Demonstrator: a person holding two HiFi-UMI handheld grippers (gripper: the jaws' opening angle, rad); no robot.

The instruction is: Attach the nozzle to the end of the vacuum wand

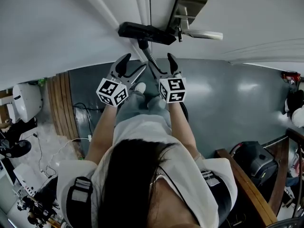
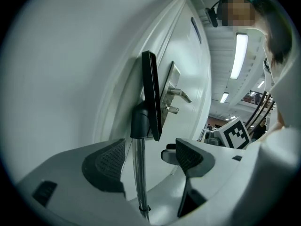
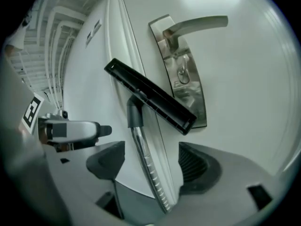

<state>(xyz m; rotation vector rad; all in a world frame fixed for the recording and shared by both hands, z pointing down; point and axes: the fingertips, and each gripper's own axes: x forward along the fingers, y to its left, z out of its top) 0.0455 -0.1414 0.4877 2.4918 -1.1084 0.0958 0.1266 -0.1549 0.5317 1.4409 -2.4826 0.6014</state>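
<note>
A black flat nozzle (image 1: 147,33) sits on the top end of a clear, ribbed vacuum wand (image 1: 151,61), and the nozzle rests against a white door. In the left gripper view the nozzle (image 2: 151,93) is seen edge-on, and the wand (image 2: 138,173) runs down between the jaws of my left gripper (image 2: 148,161), which is open. In the right gripper view the nozzle (image 3: 150,97) lies slanted across the door, with the wand (image 3: 146,166) between the jaws of my right gripper (image 3: 153,164), also open. Neither pad touches the wand. From the head view the left gripper (image 1: 130,69) and right gripper (image 1: 164,68) flank the wand.
A metal door handle (image 3: 188,29) with its plate is just right of the nozzle. A wooden rail (image 1: 247,184) and a black bag (image 1: 256,163) stand at the right. A white appliance (image 1: 26,101) and cables lie at the left on the grey floor.
</note>
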